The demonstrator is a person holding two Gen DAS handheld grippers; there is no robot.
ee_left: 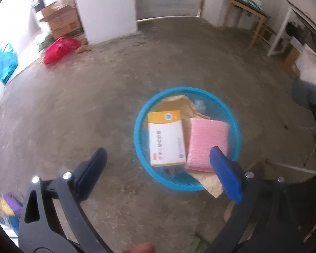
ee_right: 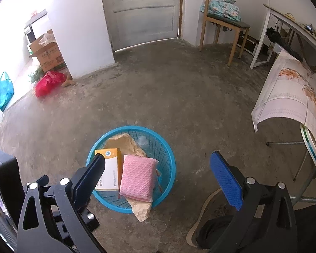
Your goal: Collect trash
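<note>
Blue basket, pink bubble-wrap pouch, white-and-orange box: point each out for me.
blue basket (ee_right: 170, 164), right wrist view, on its right rim.
pink bubble-wrap pouch (ee_right: 137, 177), right wrist view, on the middle of its face.
white-and-orange box (ee_left: 166, 139), left wrist view, on its white front panel.

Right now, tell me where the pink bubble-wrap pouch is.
The pink bubble-wrap pouch sits in the blue basket on the floor, right of the white-and-orange box and on top of crumpled brown paper.

A blue basket (ee_right: 170, 168) was seen, holding a pink sponge (ee_right: 135, 178), an orange-and-white box (ee_right: 111, 168) and tan paper (ee_right: 122, 141).
</note>
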